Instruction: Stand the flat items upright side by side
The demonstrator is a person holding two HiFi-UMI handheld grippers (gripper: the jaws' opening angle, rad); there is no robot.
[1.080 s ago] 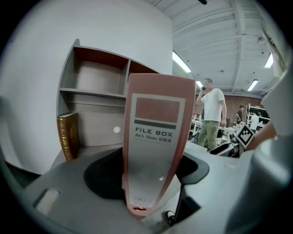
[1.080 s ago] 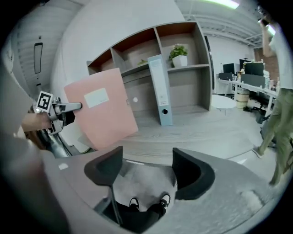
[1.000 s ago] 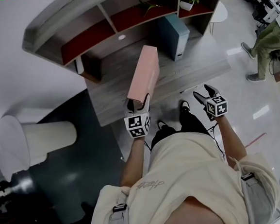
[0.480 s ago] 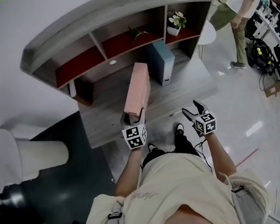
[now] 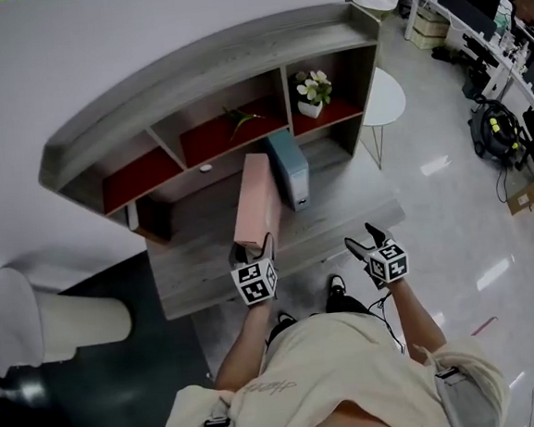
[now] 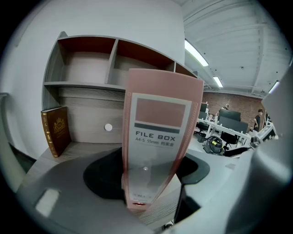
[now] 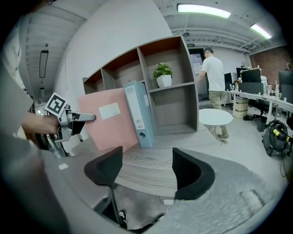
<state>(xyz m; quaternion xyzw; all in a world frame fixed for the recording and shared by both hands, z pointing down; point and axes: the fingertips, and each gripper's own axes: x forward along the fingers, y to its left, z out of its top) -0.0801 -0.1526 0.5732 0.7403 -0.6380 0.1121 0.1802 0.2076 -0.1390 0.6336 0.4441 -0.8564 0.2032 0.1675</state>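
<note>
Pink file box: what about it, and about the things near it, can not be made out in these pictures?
Pink file box, side label: right gripper view, too small to read.
Its gap to the blue file box: right gripper view, the blue box overlaps its edge.
Blue file box: left gripper view, hidden behind the pink file box.
Brown book, cover print: left gripper view, too small.
</note>
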